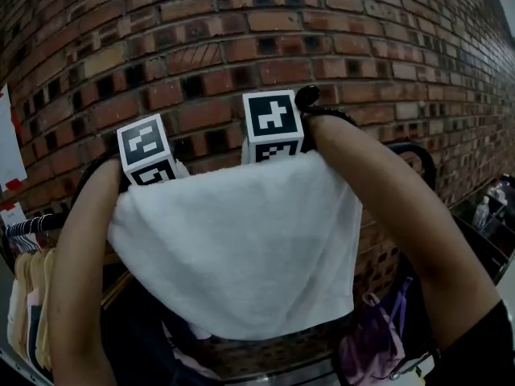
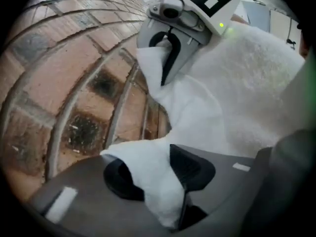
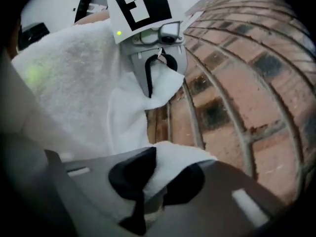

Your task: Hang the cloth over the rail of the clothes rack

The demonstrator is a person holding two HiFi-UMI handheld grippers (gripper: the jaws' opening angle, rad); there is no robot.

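A white cloth (image 1: 241, 240) is held up spread out between both grippers, in front of a brick wall. My left gripper (image 2: 155, 174) has its jaws apart, and a corner of the cloth (image 2: 148, 181) lies loosely between them. On the other top corner (image 3: 173, 162) my right gripper (image 3: 158, 179) is shut. Thin metal rails of the rack (image 2: 64, 117) run just beyond the jaws, close to the bricks, and appear again in the right gripper view (image 3: 237, 117). The cloth hangs toward me and hides both sets of jaws in the head view.
The brick wall (image 1: 241, 47) fills the background. Clothes on hangers (image 1: 28, 296) hang at the lower left. A purple garment (image 1: 378, 336) hangs at the lower right under a black curved bar (image 1: 418, 155). The person's forearms (image 1: 402, 215) flank the cloth.
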